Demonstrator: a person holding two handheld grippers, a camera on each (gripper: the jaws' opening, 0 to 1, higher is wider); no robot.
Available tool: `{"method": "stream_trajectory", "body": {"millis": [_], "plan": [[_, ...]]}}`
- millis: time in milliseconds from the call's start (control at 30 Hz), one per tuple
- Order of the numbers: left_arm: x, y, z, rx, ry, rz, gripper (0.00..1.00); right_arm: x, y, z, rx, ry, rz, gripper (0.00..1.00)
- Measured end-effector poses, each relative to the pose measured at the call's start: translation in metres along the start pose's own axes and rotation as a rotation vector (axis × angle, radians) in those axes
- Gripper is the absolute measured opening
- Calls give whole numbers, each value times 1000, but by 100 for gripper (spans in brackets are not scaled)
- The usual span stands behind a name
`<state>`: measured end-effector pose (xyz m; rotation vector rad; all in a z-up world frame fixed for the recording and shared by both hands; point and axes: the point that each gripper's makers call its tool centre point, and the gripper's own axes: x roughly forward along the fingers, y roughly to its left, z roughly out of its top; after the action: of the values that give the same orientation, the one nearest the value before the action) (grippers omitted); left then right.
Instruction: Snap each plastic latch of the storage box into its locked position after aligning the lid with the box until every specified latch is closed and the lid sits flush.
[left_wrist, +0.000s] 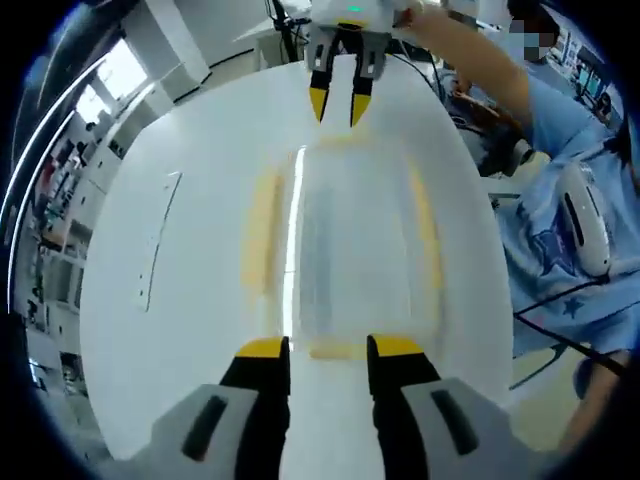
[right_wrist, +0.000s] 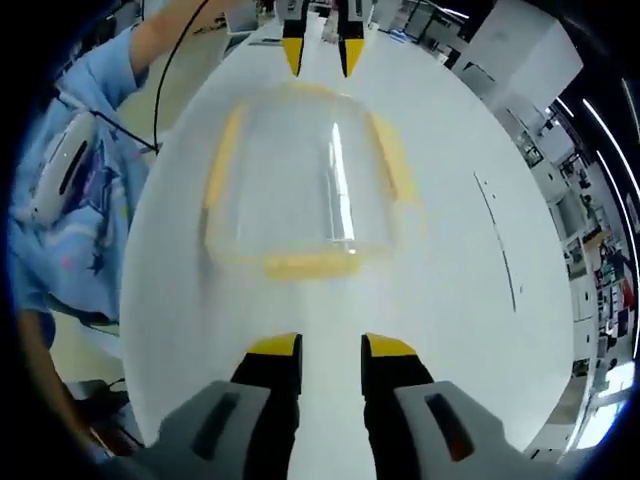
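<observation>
The clear storage box (right_wrist: 298, 190) with yellow latches (right_wrist: 305, 264) rests mid-desk (right_wrist: 470, 300) between the left gripper (left_wrist: 328, 347) and right gripper (right_wrist: 332, 345), each facing an end (apparently lining up), jaws slightly parted and empty.

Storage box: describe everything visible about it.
The storage box is clear plastic with a clear lid on top and yellow latches on all four sides. It sits flat on the white table between the two grippers. Motion blur hides whether the latches are locked. The left gripper and right gripper both hang open near its ends, neither clearly touching it.
</observation>
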<state>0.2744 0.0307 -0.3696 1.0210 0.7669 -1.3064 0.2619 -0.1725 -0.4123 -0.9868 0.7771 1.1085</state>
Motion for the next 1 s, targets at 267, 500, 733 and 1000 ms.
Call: {"method": "stream_trajectory", "body": {"millis": [267,500,733,1000], "plan": [[26,-22,35,83,52,-70,28,-3,3,20,19,-121,-39,12],[38,-31,28,5,179,-147,23,-4,15,33,28,-304,-50,9],[41,-31,29,3,268,-139,23,1,-1,25,106,-473,-83,9],[42,-30,28,10,329,-143,23,7,-4,35,138,-662,-79,9]]}}
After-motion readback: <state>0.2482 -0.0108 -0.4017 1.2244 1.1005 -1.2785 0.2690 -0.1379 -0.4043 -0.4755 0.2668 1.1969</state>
